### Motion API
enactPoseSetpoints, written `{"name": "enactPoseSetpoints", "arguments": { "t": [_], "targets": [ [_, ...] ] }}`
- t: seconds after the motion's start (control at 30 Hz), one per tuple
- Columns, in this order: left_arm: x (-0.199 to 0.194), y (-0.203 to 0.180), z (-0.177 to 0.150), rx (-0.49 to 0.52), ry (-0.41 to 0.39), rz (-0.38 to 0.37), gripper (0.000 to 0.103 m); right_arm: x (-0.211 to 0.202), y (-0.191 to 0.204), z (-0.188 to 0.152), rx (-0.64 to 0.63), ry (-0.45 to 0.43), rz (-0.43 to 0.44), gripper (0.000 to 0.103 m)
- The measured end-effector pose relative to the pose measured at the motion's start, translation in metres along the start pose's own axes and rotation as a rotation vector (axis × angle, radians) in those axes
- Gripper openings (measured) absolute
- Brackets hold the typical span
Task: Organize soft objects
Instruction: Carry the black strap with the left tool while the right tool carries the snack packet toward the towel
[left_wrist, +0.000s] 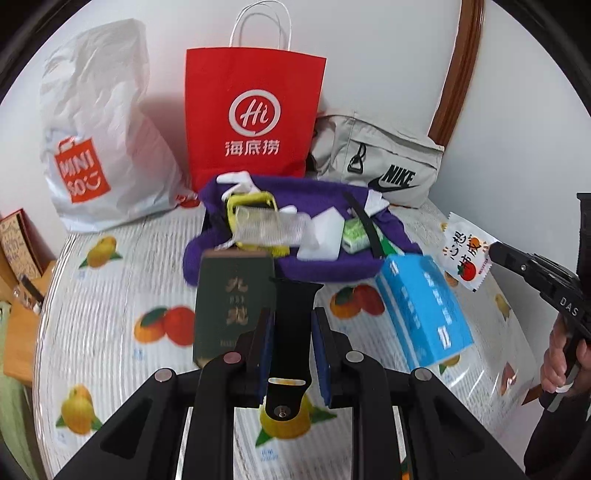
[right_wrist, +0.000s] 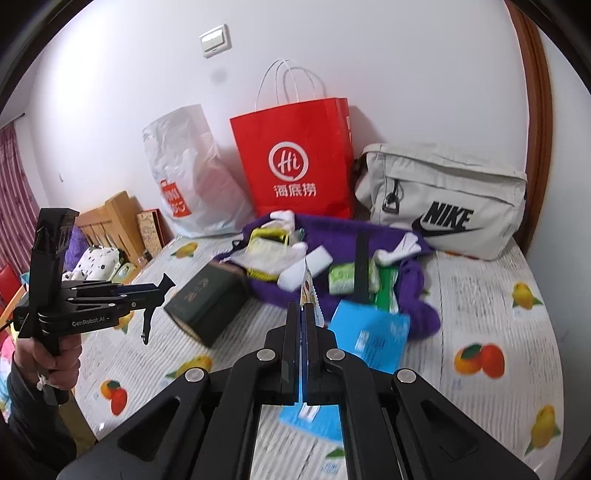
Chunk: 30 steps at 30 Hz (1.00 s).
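My left gripper (left_wrist: 291, 325) is shut on a black watch strap (left_wrist: 291, 332), held above the table. It also shows in the right wrist view (right_wrist: 162, 291), with the strap hanging from it. My right gripper (right_wrist: 303, 314) is shut on a white snack packet with tomato print (left_wrist: 467, 253), seen edge-on in its own view (right_wrist: 308, 286). A purple towel (left_wrist: 332, 266) lies mid-table with a yellow item (left_wrist: 251, 206), white sponge (left_wrist: 325, 236), green packet (left_wrist: 356, 234) and another black strap (left_wrist: 364, 225) on it.
A dark green box (left_wrist: 231, 302) and a blue box (left_wrist: 424, 310) lie in front of the towel. A white Miniso bag (left_wrist: 99, 147), a red paper bag (left_wrist: 251, 118) and a grey Nike bag (left_wrist: 384, 162) stand along the wall. The fruit-print tablecloth (left_wrist: 110, 314) covers the table.
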<state>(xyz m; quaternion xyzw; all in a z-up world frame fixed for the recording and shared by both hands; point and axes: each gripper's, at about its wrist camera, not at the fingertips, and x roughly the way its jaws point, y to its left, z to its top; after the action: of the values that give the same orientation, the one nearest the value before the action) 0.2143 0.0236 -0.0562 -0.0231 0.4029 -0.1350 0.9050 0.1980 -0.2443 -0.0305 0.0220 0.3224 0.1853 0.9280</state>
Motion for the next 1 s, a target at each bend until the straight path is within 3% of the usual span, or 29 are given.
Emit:
{"name": "enactPoseSetpoints", "arguments": {
  "t": [0.43,1.0],
  "targets": [
    [0.034,0.013,0.057,0.007,-0.005,0.02,0.02,0.044,-0.037,0.036,0.021,-0.008,-0.032,0.001],
    [0.083,0.038,0.089,-0.003,0.027,0.038,0.02,0.094,-0.08,0.061,0.053,0.008,-0.073,0.001]
  ]
}}
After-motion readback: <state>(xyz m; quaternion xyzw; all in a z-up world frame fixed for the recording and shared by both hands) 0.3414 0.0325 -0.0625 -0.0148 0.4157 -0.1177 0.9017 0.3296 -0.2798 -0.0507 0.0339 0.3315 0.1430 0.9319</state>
